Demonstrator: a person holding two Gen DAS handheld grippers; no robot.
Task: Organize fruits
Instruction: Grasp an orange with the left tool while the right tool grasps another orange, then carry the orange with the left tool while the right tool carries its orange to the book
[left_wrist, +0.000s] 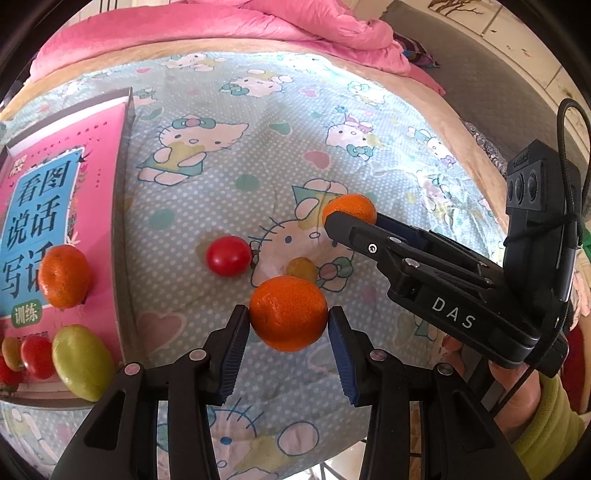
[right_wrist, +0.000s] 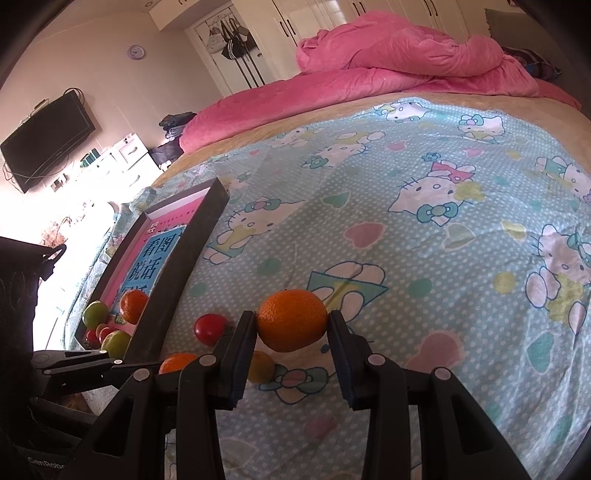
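Left tongs (left_wrist: 289, 316): clenched on an orange (left_wrist: 288, 313), pads on both flanks; fruit appears lifted just off the bed sheet (left_wrist: 258, 147).
Right tongs (right_wrist: 291, 326): clenched on a second orange (right_wrist: 291, 319), held low over the sheet.
Tray (left_wrist: 123, 206): shallow box lined with a pink book, to the left; holds one orange (left_wrist: 64, 276), a green fruit (left_wrist: 83, 362) and small red tomatoes (left_wrist: 36, 356).
Loose on sheet: red tomato (left_wrist: 228, 256), small yellowish fruit (left_wrist: 302, 268).
Step (judged): both oranges gripped, transfer to tray pending.
Next move needs: carry left over the tray wall, lower onto bare lining clear of the fruit, then release; stagger the arms to avoid collision.
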